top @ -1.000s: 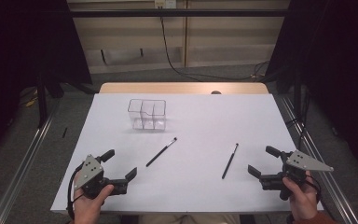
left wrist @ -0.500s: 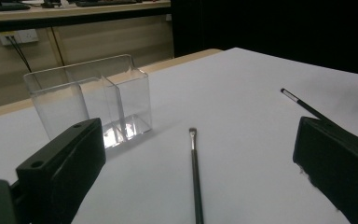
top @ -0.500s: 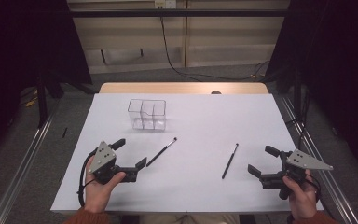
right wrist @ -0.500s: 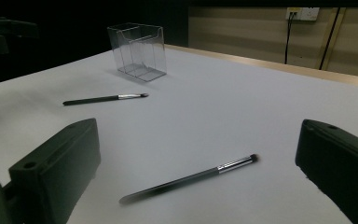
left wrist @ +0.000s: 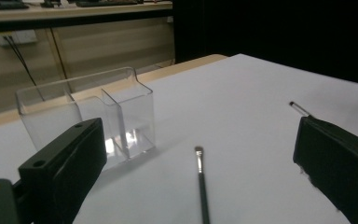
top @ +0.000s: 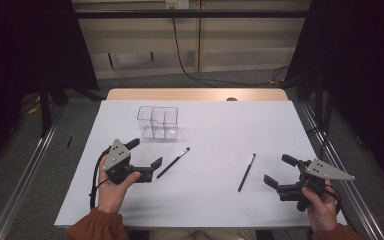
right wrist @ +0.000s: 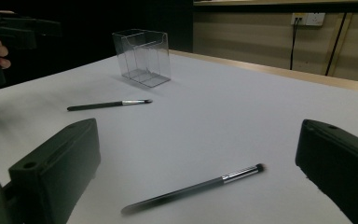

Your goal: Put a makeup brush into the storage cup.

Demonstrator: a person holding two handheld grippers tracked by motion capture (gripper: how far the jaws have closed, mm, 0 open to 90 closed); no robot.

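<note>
Two thin black makeup brushes lie on the white table. The left brush lies just right of my left gripper, which is open with the brush's shaft between its jaws in the left gripper view. The right brush lies left of my right gripper, which stands open above it with nothing held. A clear plastic organiser with compartments stands upright at the back left.
A tan wooden strip borders the table's far edge. Metal rails run along both sides on the floor. A cable hangs behind the table, and dark curtains flank the scene.
My left gripper has moved forward and to the right, towards the left brush. The right gripper has stayed in place.
</note>
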